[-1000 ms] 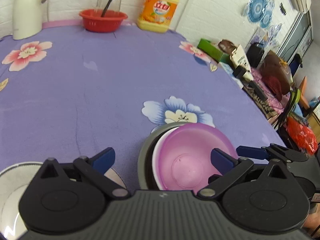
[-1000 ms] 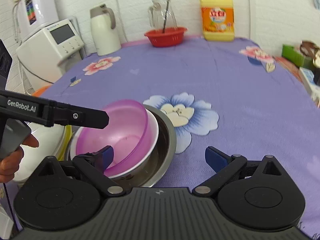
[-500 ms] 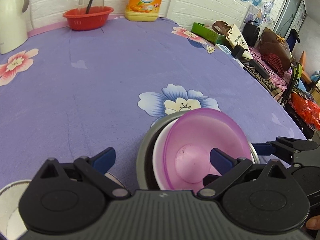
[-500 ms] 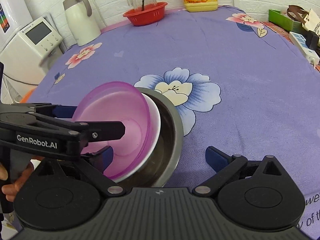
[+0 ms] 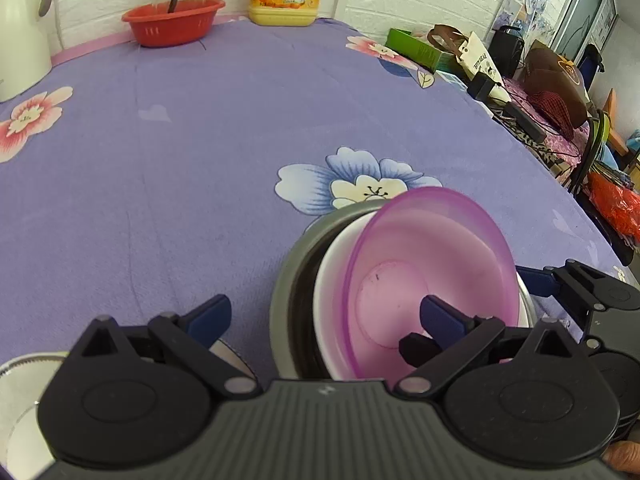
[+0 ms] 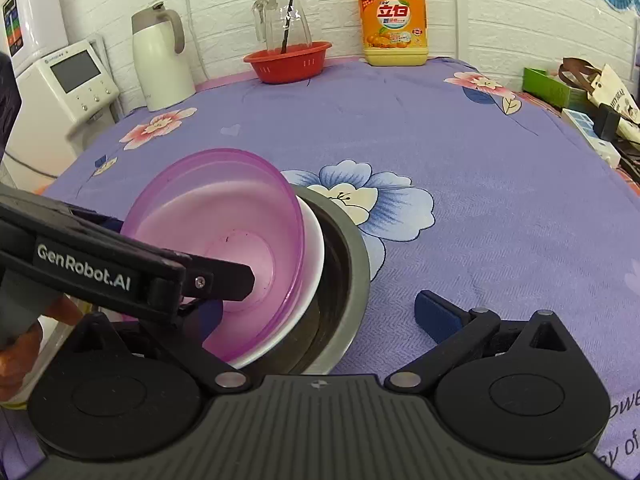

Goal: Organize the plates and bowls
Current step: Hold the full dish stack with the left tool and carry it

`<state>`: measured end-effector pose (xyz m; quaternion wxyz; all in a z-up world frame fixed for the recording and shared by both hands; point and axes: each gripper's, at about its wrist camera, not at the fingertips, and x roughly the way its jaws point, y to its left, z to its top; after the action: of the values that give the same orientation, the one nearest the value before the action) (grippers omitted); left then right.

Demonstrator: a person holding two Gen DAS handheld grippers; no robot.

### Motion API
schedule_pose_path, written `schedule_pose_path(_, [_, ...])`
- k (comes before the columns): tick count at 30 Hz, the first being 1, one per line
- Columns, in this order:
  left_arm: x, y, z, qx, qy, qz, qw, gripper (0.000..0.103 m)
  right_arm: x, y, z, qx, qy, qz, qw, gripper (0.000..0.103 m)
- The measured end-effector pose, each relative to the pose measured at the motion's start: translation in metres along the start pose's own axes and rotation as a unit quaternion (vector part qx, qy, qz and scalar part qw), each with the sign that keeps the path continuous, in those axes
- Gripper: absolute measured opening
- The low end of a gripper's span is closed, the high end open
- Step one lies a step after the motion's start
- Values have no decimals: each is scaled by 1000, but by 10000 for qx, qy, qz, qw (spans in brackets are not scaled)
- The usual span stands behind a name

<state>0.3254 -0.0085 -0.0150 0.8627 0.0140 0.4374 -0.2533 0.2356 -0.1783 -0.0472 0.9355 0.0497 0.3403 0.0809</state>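
A translucent purple bowl (image 5: 432,272) lies tilted inside a white bowl (image 5: 332,280), which sits in a steel bowl (image 5: 288,280) on the purple flowered cloth. The stack also shows in the right wrist view (image 6: 224,216). My left gripper (image 5: 324,316) is open, its right finger reaching inside the purple bowl, its left finger outside the stack. My right gripper (image 6: 320,308) is open, its left finger hidden behind the left gripper's arm, its right finger over bare cloth. A white plate (image 5: 16,400) lies at the lower left.
A red basket (image 6: 288,62) with a glass jug, a yellow detergent bottle (image 6: 394,16) and a white kettle (image 6: 158,64) stand along the far wall. A white appliance (image 6: 60,92) stands at the left. Boxes and bags (image 5: 500,64) clutter the right side.
The purple bowl has tipped up more steeply, its far rim now raised. The left gripper's right finger has moved deeper inside it. Both grippers have come nearer to the stack.
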Motion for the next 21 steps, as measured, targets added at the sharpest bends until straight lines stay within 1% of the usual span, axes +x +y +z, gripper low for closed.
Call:
schedule_pose_path(2, [0,1,2,-74,5,21,10000,100,-2,0,3,121,57,-52,9999,103])
schedule_pose_path(4, [1,1,2,-82,76,99,9999,100,-6,1,1,193,-33,25,9998,103])
schedule_pose_path(7, [1,1,3,-132,79,127,9998,100,-8,-2,-3,385,-72,129,9991,103])
schedule_pose_path(9, [1,0,3,-147,57,131,9998,100,-8,0,-4,393,-122,151,9990,103])
schedule_pose_path(16, [0,-5,-1,-66,9,19,10000,99,-11,5,-9,533,-258,280,9979,103])
schedule_pose_path(18, [2,-8,-1,7,13,55,10000,99,-10,7,-9,548,-290,273,9977,103])
schedule_pose_path(21, [3,-14,-2,145,-22,57,9999,91,-9,10,-10,536,-340,342,9974,103])
